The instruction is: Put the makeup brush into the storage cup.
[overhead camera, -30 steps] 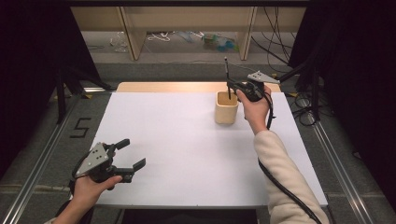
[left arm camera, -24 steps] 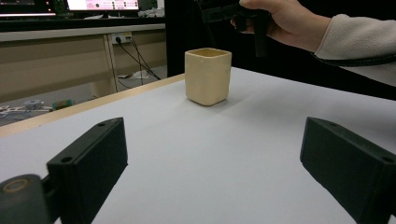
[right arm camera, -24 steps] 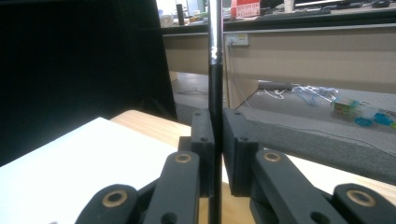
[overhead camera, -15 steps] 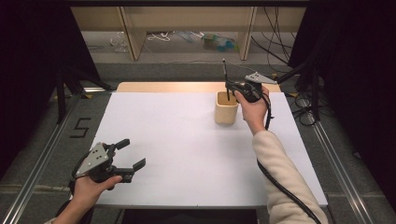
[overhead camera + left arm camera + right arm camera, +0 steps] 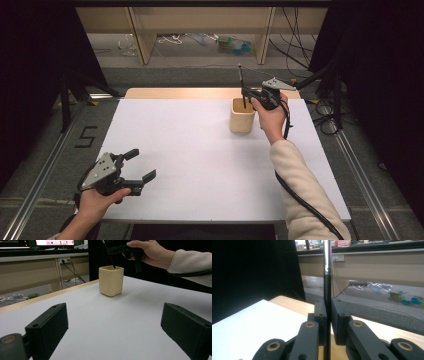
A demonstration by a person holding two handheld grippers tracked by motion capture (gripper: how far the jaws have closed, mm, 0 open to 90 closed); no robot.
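While the right hand-held gripper (image 5: 246, 95) clamped a thin black pen (image 5: 327, 285) upright, its lower end inside the cream cup (image 5: 242, 115) on the counter (image 5: 200, 150), the left hand-held gripper (image 5: 142, 167) hovered, jaws apart.

Black claws (image 5: 137, 176), brass-coloured pivot pins, grey triangular top plates, black trailing cable; cream fleece sleeve (image 5: 300, 187).

Lone cup (image 5: 242, 116) on open tabletop (image 5: 190, 150)

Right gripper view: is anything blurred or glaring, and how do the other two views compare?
Right gripper view: tongs soft, glare on the pen. Left gripper view: cup sharp, faint shadow beneath, near tongs blurred. High view: table evenly lit, surroundings dark.
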